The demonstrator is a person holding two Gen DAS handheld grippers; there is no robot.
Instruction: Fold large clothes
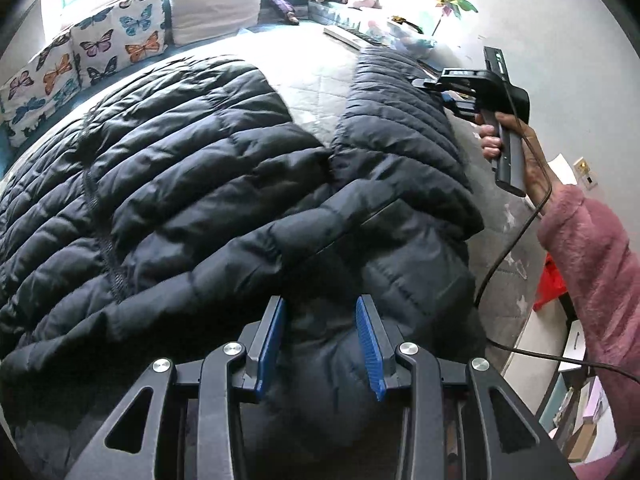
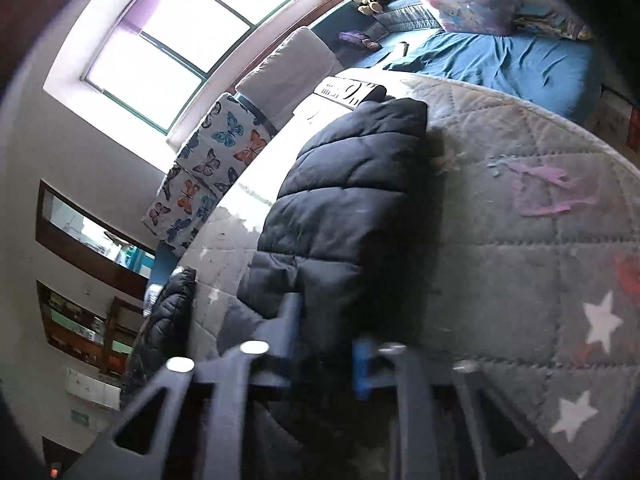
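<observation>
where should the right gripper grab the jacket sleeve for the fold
Grip the sleeve at its cuff end, coming from the bed's right edge. The sleeve lies flat, stretched away from the jacket body, with its end free beside the right gripper.

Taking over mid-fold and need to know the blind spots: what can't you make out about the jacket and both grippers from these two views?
- Left wrist view: the puffer jacket runs off the left and bottom edges; its hem is unseen.
- Left wrist view: the left gripper straddles a bulge of fabric; whether the pads pinch it is unclear.
- Right wrist view: the right gripper is blurred and shadowed, with the sleeve between the fingers; its grip cannot be judged.
</observation>
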